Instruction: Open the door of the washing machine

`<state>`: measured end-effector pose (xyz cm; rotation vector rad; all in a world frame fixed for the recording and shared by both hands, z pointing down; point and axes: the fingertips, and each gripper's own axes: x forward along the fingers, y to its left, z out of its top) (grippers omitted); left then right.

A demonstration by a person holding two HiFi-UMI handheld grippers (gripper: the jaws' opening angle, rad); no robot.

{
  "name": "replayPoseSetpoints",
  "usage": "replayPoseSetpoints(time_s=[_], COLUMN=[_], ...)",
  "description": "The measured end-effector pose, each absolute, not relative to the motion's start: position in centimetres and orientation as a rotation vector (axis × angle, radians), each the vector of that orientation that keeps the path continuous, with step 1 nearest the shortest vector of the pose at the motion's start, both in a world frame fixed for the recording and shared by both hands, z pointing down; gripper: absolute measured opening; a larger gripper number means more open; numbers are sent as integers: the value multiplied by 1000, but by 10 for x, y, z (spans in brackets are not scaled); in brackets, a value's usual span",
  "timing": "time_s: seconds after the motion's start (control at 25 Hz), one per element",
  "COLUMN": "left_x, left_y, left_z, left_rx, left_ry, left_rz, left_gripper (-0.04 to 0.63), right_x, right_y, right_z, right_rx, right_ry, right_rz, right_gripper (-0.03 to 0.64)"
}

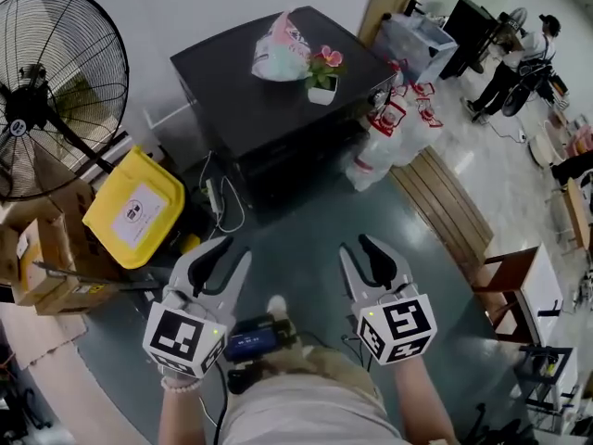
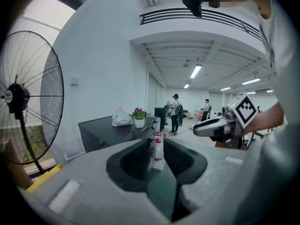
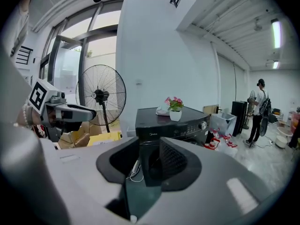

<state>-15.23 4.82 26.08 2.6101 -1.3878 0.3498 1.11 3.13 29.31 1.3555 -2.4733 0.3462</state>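
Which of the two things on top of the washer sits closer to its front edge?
The white flower pot; it stands near the front edge of the washer, while the plastic bag lies farther back.

Grey left gripper (image 1: 225, 260) and right gripper (image 1: 369, 258), black-lined jaws, white marker cubes (image 1: 185, 339), beaded wristband (image 1: 181, 385)
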Motion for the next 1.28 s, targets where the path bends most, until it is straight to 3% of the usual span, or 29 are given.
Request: replayPoseSetpoints(time_s=[1.28], left_x=[-145], left_y=[-59], left_z=[335], left_rx=[2653], left_ry=[-1215], left_rz=[523], left_gripper=[106], right_x=[13], right_y=[-51], right_z=[365], right_rx=[1371], right_ry=[-2380], right_rz=[481], right_gripper=[118])
